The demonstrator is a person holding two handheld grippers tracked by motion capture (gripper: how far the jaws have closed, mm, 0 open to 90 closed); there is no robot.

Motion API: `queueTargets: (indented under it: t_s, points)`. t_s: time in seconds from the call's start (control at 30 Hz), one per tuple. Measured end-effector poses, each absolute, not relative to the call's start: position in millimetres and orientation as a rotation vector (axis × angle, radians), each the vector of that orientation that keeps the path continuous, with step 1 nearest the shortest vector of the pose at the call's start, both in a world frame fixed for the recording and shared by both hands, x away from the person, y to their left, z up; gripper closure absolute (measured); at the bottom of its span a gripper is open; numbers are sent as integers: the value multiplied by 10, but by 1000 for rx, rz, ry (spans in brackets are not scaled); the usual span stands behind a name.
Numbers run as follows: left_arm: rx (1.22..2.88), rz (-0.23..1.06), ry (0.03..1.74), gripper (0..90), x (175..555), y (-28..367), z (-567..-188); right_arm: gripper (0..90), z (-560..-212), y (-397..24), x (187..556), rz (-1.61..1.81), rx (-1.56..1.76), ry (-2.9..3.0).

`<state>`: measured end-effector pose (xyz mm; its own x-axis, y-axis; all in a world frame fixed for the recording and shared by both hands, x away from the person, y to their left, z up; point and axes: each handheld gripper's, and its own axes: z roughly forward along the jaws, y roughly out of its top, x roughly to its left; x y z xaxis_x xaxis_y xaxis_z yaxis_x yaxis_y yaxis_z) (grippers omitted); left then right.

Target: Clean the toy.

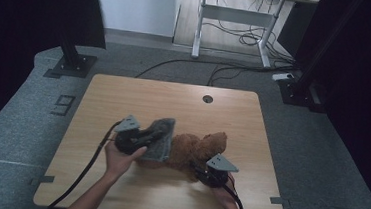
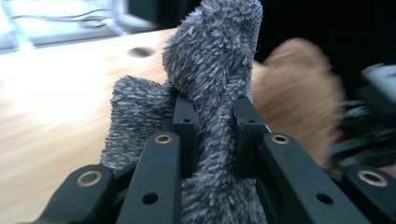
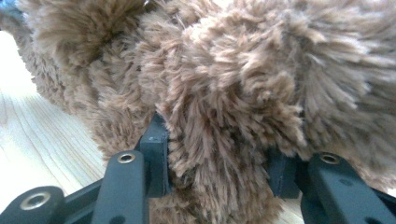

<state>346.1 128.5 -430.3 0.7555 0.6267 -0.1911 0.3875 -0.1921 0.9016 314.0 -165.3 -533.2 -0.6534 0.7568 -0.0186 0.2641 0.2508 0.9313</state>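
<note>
A brown plush teddy bear lies on the wooden table near its front edge. A grey fluffy cloth hangs lifted just left of the bear, pinched in my left gripper. In the left gripper view the cloth is squeezed between the two black jaws, with the bear blurred behind it. My right gripper sits at the bear's near side. In the right gripper view its jaws press on a thick tuft of the bear's brown fur.
A round cable hole sits near the table's far edge. Beyond the table a white desk frame and loose cables lie on the grey floor. Black stand bases flank the far corners.
</note>
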Motion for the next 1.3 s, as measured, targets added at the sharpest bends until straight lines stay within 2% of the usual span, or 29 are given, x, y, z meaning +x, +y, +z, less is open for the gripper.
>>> queueTargets:
  t_s: [0.2,0.4,0.63,0.83,1.0,1.3]
  points:
    - [1856,190,632,749,3386,531,-4153,510,-5341,-1683,3163,1404,944,2069]
    - [1963,155,683,747,3563,210,-4429,511,-5345,-1659,3140,1390,931,2065]
    - [1982,241,713,749,3570,395,-4418,518,-5347,-1635,3142,1363,924,2069]
    - [1936,288,795,751,3552,879,-4536,522,-5355,-1624,3122,1348,910,2080]
    - [1881,276,856,752,3566,1222,-4593,525,-5365,-1620,3122,1343,921,2086]
    - [1825,263,852,749,3500,1469,-4606,538,-5379,-1632,3127,1347,936,2087]
